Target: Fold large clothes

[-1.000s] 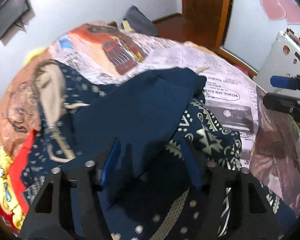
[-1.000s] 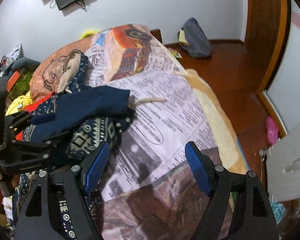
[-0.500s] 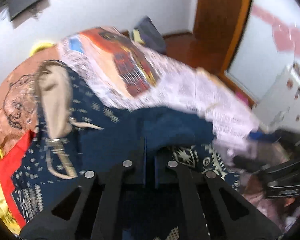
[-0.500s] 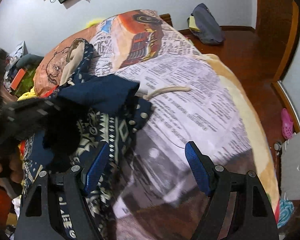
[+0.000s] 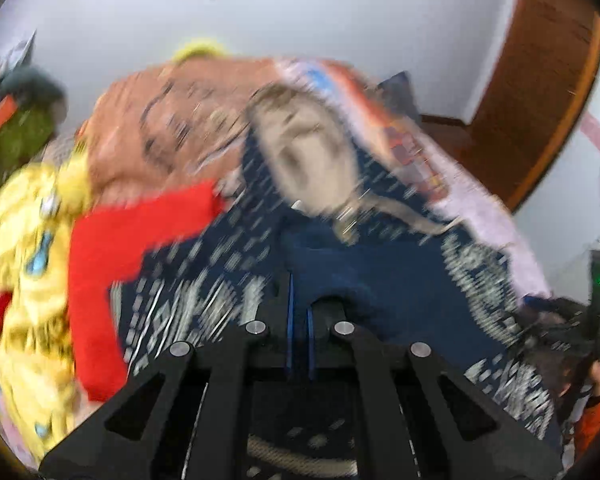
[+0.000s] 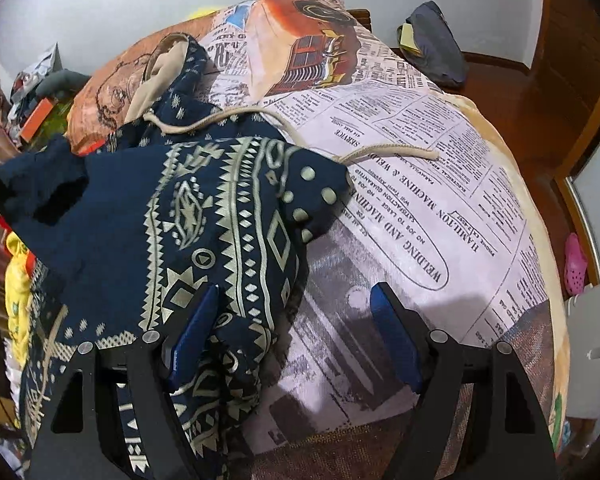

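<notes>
A bed [image 6: 440, 184] under a newsprint-patterned cover carries the navy patterned hoodie [image 6: 220, 216], heaped at its left side. The left hand-held gripper [image 5: 299, 320] is clenched on a dark fold, likely to drag it across; a second ago it stood parted. The right hand-held gripper [image 6: 296, 336] hangs released over the hem, now lower and nearer.
</notes>
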`<state>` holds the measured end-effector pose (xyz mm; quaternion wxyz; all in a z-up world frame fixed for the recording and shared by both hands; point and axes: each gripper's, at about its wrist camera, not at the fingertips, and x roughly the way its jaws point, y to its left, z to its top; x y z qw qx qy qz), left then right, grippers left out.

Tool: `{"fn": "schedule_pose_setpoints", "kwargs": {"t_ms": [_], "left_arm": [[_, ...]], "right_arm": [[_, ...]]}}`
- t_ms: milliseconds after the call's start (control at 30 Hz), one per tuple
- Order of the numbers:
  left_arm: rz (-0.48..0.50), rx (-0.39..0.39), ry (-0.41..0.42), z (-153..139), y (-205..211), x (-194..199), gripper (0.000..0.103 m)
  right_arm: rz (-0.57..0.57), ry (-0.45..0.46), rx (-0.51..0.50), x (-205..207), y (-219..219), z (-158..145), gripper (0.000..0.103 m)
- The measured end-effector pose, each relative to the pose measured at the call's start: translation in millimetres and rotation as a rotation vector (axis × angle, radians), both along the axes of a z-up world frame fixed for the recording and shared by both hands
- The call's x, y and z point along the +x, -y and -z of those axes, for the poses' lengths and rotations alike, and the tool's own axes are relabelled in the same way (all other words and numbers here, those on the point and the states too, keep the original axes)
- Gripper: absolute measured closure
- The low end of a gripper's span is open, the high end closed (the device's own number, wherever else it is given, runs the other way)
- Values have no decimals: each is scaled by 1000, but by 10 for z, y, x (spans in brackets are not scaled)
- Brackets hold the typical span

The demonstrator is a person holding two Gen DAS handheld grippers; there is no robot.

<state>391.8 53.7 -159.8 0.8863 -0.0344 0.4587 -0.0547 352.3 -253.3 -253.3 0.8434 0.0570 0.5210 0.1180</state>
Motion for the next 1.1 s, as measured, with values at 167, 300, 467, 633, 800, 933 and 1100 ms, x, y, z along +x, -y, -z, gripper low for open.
{"fn": "schedule_pose_setpoints", "kwargs": {"t_ms": [167,300,467,633,800,933,1100], "left_arm": [[-62,3,-115,486,-317,-204,99],[-46,49,-169,790,-364,-349,93],[25,266,-143,831,-83,-440,76],[147,265,-86,618,179,-573,57],[221,214,-27,469,420,-564,45],[204,190,-99,627,507,-276,45],[174,156,-118,707,527,-180,45]], "right_arm": [[-31,12,-71,-100,-103,2,24],[-37,14,-98,-116,-140,15,22],[-24,5,-114,-101,-152,13,22],[-13,-1,-112,-130,-157,9,22],[-11,-2,-115,-123,-159,9,22],[-7,-1,-113,-136,-156,2,22],[-3,-1,-86,-147,-116,7,21]]}}
